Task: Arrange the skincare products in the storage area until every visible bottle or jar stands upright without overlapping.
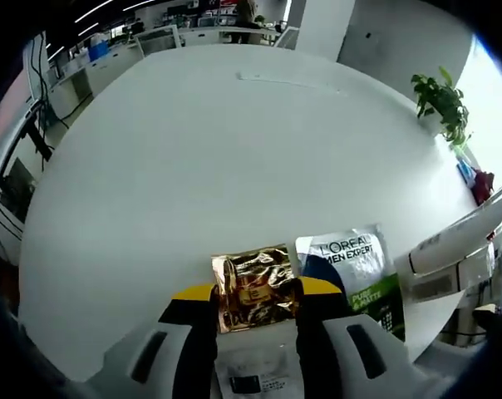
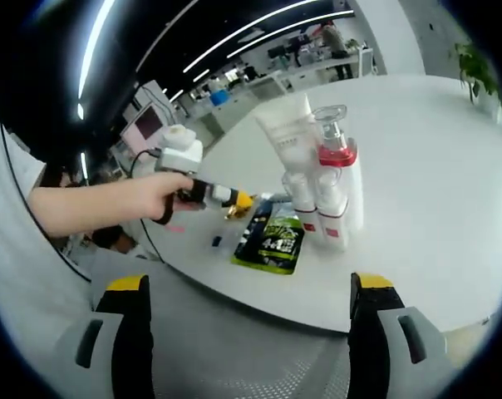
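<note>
In the left gripper view my left gripper (image 1: 256, 306) is shut on a crinkled gold sachet (image 1: 255, 287) just above the white table (image 1: 234, 166). A L'Oreal Men Expert sachet (image 1: 359, 274) lies flat to its right. In the right gripper view my right gripper (image 2: 247, 303) is open and holds nothing, back from the table edge. Ahead stand a white tube (image 2: 287, 133), a clear-capped bottle with a red band (image 2: 334, 154) and two small white bottles (image 2: 305, 204) (image 2: 332, 208), all upright and close together. The green-black sachet (image 2: 274, 237) lies flat beside them. A hand holds the left gripper (image 2: 209, 195) there.
A potted plant (image 1: 442, 104) stands at the table's far right edge. Desks and office equipment (image 1: 110, 58) lie beyond the table. A person's sleeve (image 2: 18, 241) takes up the left of the right gripper view. A small dark item (image 2: 217, 242) sits near the table edge.
</note>
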`<state>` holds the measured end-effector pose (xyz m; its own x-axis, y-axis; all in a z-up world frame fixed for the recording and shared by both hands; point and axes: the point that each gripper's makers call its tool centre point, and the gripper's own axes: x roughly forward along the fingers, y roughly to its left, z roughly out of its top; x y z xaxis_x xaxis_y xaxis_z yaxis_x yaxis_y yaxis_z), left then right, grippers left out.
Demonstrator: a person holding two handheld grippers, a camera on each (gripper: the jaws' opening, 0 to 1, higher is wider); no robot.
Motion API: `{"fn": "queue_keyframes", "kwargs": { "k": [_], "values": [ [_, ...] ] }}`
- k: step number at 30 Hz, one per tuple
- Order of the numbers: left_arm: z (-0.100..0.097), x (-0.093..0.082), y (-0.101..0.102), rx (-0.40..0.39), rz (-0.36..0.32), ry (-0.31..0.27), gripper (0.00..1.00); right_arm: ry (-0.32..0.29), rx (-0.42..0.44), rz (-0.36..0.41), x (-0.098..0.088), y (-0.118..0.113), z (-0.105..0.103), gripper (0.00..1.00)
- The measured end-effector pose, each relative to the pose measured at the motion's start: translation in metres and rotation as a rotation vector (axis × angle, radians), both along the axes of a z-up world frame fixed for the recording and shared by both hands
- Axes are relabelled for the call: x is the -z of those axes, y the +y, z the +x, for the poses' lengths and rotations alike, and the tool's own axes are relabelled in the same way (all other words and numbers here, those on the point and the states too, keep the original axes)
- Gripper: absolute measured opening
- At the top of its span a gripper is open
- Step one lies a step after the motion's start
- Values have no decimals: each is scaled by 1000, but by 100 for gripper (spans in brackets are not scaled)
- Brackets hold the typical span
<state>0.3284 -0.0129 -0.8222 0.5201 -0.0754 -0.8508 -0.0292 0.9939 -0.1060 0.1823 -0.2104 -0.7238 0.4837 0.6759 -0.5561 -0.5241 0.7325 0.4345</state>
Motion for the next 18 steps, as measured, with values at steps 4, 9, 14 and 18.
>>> {"fn": "queue_keyframes", "kwargs": {
  "k": [4, 9, 14, 18],
  "values": [
    [1, 7, 2, 2, 0, 6, 33, 0, 3, 3, 0, 0, 0, 99],
    [1, 7, 2, 4, 2, 9, 34, 1, 4, 2, 0, 1, 0, 99],
    [1, 6, 2, 4, 3, 9, 36, 4, 2, -5, 1, 0, 0, 99],
    [1, 4, 2, 2, -2, 7, 37, 4, 3, -5, 0, 1, 0, 99]
  ]
}}
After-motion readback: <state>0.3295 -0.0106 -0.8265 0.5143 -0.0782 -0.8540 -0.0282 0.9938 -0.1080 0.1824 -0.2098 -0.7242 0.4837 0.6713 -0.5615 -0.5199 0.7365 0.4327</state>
